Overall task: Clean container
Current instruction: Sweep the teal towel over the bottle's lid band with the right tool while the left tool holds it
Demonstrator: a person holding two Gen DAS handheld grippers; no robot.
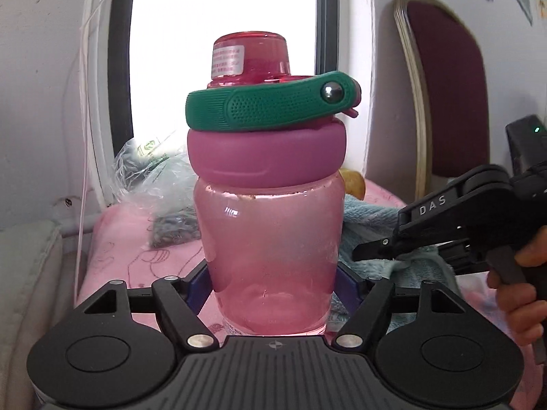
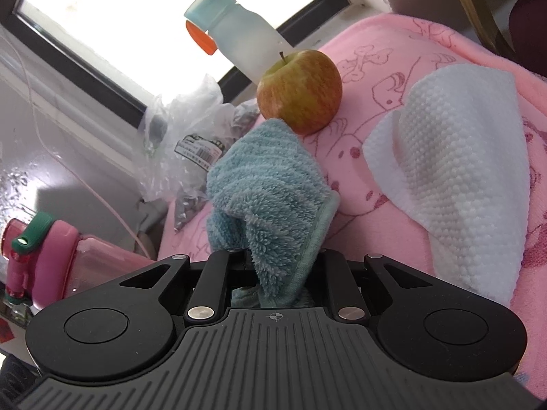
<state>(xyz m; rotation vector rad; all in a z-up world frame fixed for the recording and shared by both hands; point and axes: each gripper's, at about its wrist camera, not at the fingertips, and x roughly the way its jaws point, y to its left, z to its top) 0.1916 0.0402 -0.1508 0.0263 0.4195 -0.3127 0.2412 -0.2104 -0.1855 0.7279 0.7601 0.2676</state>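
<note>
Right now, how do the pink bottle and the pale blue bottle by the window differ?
The pink bottle is clear and pink with a purple collar and green strap; the pale blue bottle is frosted, with an orange-tabbed cap. The pink bottle sits between the left gripper's fingers; the pale blue bottle stands free behind the apple. The pink bottle looks squat, the blue one slimmer. Both are capped.
</note>
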